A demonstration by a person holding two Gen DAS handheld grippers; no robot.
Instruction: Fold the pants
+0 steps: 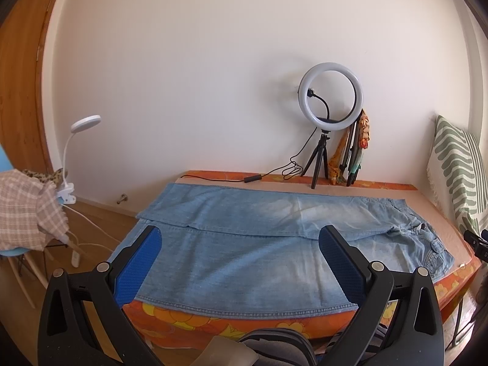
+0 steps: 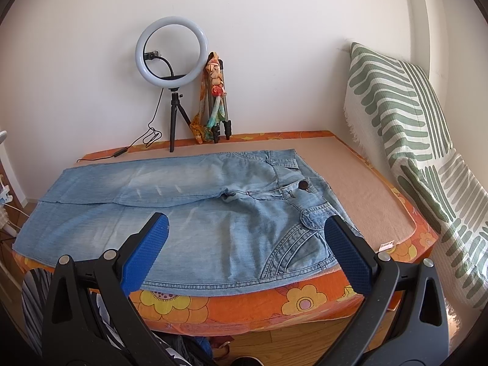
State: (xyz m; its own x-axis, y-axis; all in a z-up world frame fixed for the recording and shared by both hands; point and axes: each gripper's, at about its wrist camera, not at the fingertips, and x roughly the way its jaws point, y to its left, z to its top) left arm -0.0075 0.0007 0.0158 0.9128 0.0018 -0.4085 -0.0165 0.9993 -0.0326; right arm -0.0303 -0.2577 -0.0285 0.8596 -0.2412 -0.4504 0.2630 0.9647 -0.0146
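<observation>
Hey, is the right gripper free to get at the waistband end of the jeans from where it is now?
Probably yes. The right gripper is open above the jeans, nothing lies on the waistband, and the pillow stands off to the side.

Both tongs agape, empty.

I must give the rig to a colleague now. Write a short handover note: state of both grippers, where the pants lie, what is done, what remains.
Left gripper: open, holds nothing, hovers over the leg end of the pants.
Right gripper: open, holds nothing, hovers over the waist end.
Jeans: spread flat on the orange flowered mattress, waist to the right, legs to the left, side by side.
Done: pants laid out; no fold visible.
Left: all the folding. Mind the ring light and its cable behind the pants.
</observation>
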